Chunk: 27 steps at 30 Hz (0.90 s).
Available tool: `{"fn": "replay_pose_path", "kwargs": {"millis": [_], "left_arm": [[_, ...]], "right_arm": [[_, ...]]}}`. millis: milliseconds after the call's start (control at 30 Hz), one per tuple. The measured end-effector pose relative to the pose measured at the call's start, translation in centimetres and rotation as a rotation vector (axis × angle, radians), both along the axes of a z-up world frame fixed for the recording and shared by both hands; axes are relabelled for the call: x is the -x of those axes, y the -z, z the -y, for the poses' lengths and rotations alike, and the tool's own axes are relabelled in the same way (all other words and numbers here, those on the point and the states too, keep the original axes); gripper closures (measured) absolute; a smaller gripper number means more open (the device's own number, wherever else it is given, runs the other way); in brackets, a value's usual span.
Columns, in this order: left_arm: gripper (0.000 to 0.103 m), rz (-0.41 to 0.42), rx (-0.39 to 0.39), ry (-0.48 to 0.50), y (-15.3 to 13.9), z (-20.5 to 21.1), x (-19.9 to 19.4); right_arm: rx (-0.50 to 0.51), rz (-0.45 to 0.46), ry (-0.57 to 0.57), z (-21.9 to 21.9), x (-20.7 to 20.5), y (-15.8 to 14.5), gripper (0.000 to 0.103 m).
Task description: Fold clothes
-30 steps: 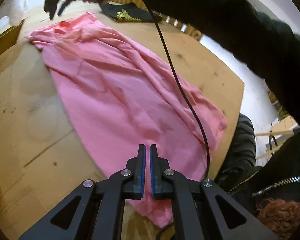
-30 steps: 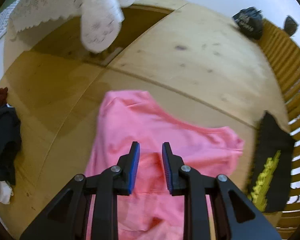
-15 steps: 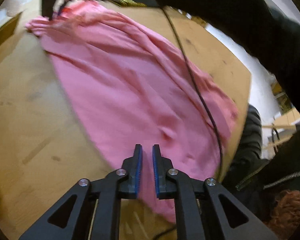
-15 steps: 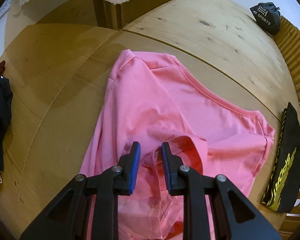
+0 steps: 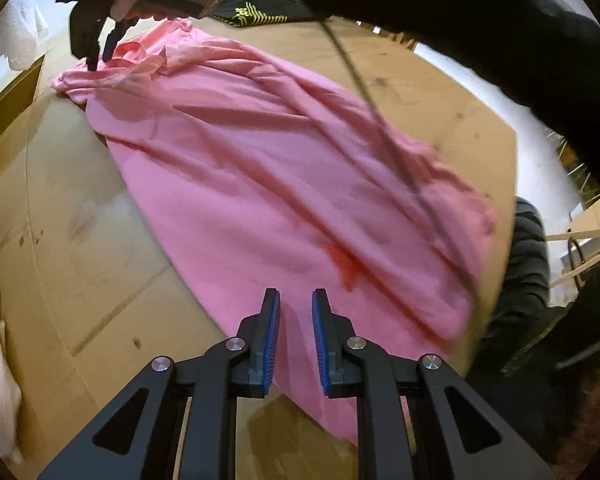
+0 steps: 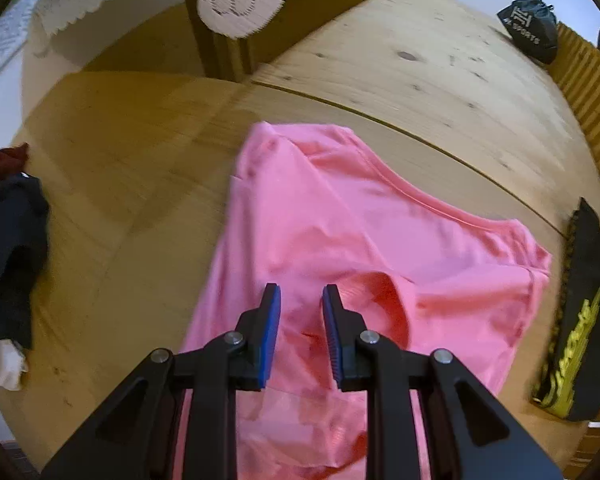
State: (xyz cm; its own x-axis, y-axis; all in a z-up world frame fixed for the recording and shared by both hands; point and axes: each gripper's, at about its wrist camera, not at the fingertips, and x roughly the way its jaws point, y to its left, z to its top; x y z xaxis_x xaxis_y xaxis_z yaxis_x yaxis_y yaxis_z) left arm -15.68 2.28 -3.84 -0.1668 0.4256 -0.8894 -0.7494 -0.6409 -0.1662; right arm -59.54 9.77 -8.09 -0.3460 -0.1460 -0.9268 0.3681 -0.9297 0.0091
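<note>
**Pink shirt spread on wooden bench**

The soft, creased pink shirt (image 5: 284,184) lies lengthwise across the bench (image 5: 80,240), collar far. The left gripper (image 5: 296,304) has just been opening, empty above the hem; the right gripper (image 6: 300,300) hovers slightly parted, gripping nothing.

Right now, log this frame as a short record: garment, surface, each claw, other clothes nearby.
garment: pink shirt spread out on the table, wrinkled
surface: wooden table
left claw: open, jaws have just been opening, over the shirt's near end, nothing gripped
right claw: open, over a raised fold at the shirt's far end
other clothes: black garment with yellow print; dark pile
</note>
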Motion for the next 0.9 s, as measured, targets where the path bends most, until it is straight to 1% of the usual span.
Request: {"fn": "replay_pose_path", "kwargs": {"millis": [67,167,233,267,300,367,400,433,533,633,700,733,767,800,867,900], "left_arm": [[0.085,-0.001,0.001,0.006,0.4,-0.1,0.8],[0.085,-0.012,0.029,0.025,0.5,0.1,0.3],[0.085,-0.027,0.034,0.04,0.5,0.6,-0.3],[0.083,-0.016,0.023,0.033,0.6,1.0,-0.5],[0.082,-0.004,0.01,0.028,0.6,1.4,-0.5],[0.082,0.01,-0.01,0.022,0.7,2.0,-0.5],[0.082,0.013,-0.016,0.022,0.7,2.2,-0.5],[0.082,0.015,-0.022,0.021,0.6,2.3,-0.5],[0.082,0.026,-0.041,0.02,0.7,2.5,-0.2],[0.082,0.039,-0.056,0.024,0.7,3.0,0.0],[0.082,0.044,-0.064,0.027,0.7,3.2,0.1],[0.082,0.044,-0.066,0.032,0.7,3.4,0.1],[0.082,0.036,-0.063,0.046,0.6,3.5,-0.2],[0.082,0.032,-0.062,0.053,0.6,3.5,-0.2],[0.082,0.027,-0.061,0.061,0.6,3.4,-0.4],[0.082,0.026,-0.06,0.063,0.7,3.3,-0.5]], "right_arm": [[-0.014,0.005,0.003,0.2,0.5,0.7,0.081],[-0.041,0.017,0.025,-0.7,1.1,1.5,0.081],[-0.114,-0.004,0.058,-1.6,1.3,1.2,0.081],[-0.151,-0.027,0.085,-2.4,1.7,0.9,0.081],[-0.142,-0.041,0.099,-2.9,2.0,0.4,0.081],[-0.079,-0.061,0.099,-3.3,2.8,-0.7,0.081],[-0.047,-0.072,0.084,-2.9,3.2,-1.1,0.081],[-0.045,-0.082,0.062,-2.1,3.7,-1.2,0.08],[-0.096,-0.093,0.009,0.5,5.5,-0.4,0.077],[-0.144,-0.058,-0.011,2.0,7.7,1.3,0.076],[-0.171,0.029,0.045,0.9,8.2,2.3,0.075],[-0.155,0.051,0.075,-0.1,8.1,2.2,0.074],[-0.169,0.065,0.102,-1.3,7.9,1.9,0.074],[-0.207,0.067,0.122,-2.2,7.7,1.7,0.074],[-0.276,0.03,0.175,-4.4,7.3,0.5,0.074],[-0.266,0.011,0.197,-5.4,7.2,-0.2,0.074]]}}
